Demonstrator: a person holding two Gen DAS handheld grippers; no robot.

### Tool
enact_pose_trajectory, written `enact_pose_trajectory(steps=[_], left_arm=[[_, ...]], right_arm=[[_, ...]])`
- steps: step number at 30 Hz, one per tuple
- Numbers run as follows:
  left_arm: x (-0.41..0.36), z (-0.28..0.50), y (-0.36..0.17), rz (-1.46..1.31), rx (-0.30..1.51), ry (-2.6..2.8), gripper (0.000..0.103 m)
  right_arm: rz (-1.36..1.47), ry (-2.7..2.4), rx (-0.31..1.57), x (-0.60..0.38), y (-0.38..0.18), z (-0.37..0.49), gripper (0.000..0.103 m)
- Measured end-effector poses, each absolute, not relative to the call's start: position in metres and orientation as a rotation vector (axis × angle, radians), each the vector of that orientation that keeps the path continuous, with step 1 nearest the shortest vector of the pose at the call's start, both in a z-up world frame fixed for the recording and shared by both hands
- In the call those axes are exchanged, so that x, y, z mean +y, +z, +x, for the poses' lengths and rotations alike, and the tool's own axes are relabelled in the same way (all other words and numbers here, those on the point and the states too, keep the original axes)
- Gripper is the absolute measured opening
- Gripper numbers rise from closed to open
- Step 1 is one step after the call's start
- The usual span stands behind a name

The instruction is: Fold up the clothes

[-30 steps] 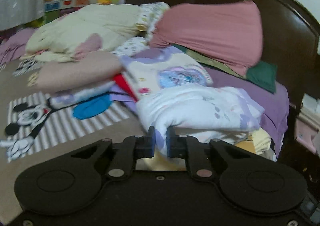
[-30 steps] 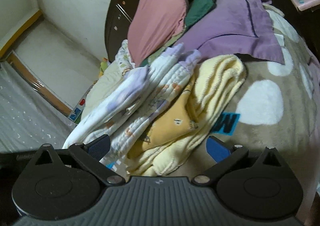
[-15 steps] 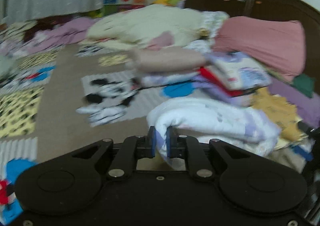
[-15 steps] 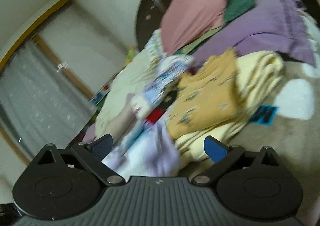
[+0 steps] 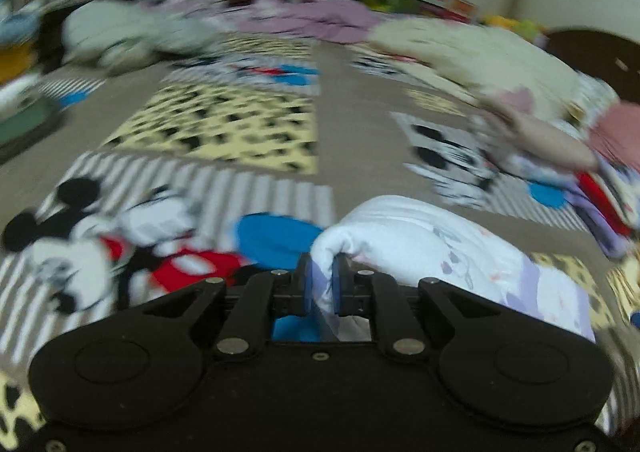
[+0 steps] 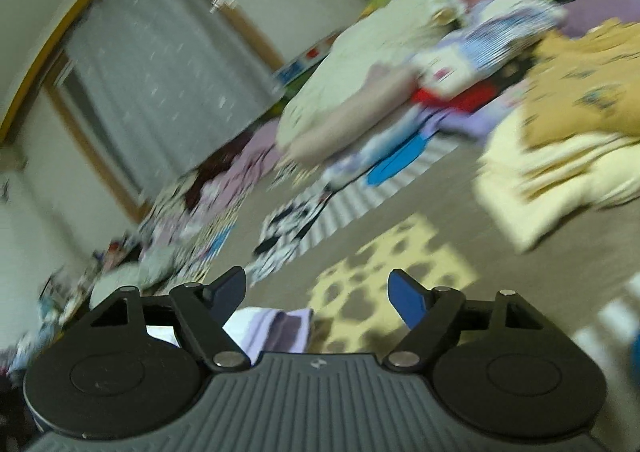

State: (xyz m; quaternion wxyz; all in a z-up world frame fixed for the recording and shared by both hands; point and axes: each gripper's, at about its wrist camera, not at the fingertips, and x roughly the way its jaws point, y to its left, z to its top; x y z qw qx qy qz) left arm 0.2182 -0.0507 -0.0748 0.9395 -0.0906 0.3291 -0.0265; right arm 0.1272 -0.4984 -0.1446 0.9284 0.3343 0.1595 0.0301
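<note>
Swung away from the headboard, the left gripper [image 5: 320,284] now faces open bedspread [image 5: 352,119], clamped on the white garment [image 5: 432,248] it pulled off the pile; the right gripper [image 6: 316,292] hangs spread and empty, near the yellow clothes [image 6: 568,155]; folding looks barely begun: spreading flat and every fold remain

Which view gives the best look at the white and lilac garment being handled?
The left wrist view. There the white and lilac garment fills the lower right, with a fold pinched in the left gripper. The right wrist view shows only a small lilac and white corner behind the open right gripper, above the blanket.
</note>
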Motion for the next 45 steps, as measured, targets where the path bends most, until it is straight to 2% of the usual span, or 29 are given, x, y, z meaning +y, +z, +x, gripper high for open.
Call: enact_pose_trajectory(steps=[8,11,16,19,22,26,30,31,32,34,40,45], left_arm=[[0.022,0.205,-0.099,-0.33,0.72,0.108,0.009],[0.042,0.197,-0.108,-0.411,0.739,0.144,0.009],[0.084,0.181,-0.128,-0.696,0.776,0.188,0.009],[0.096,0.172,-0.13,-0.764,0.781,0.169,0.013],[0.108,0.162,-0.126,-0.801,0.773,0.17,0.025],[0.121,0.148,-0.113,-0.782,0.75,0.215,0.025],[0.114,0.139,-0.092,-0.665,0.722,0.189,0.027],[0.104,0.138,-0.084,-0.597,0.716,0.155,0.031],[0.095,0.137,-0.075,-0.529,0.709,0.123,0.041],[0.067,0.136,-0.058,-0.368,0.686,0.049,0.054],[-0.028,0.129,-0.034,0.109,0.601,-0.099,0.064],[-0.069,0.145,-0.055,0.265,0.606,-0.189,0.064]], right_arm=[[0.619,0.22,0.456,-0.438,-0.145,0.146,0.078],[0.59,0.292,0.499,-0.416,-0.145,0.151,0.07],[0.595,0.377,0.567,-0.388,-0.149,0.158,0.068],[0.6,0.389,0.587,-0.378,-0.152,0.161,0.068],[0.614,0.391,0.595,-0.375,-0.152,0.161,0.068],[0.629,0.389,0.604,-0.374,-0.154,0.166,0.068],[0.637,0.383,0.604,-0.376,-0.155,0.169,0.068],[0.639,0.379,0.604,-0.377,-0.154,0.169,0.068],[0.646,0.378,0.6,-0.378,-0.154,0.17,0.068],[0.662,0.377,0.593,-0.381,-0.153,0.171,0.068],[0.656,0.4,0.566,-0.382,-0.146,0.174,0.068],[0.63,0.447,0.563,-0.381,-0.14,0.174,0.068]])
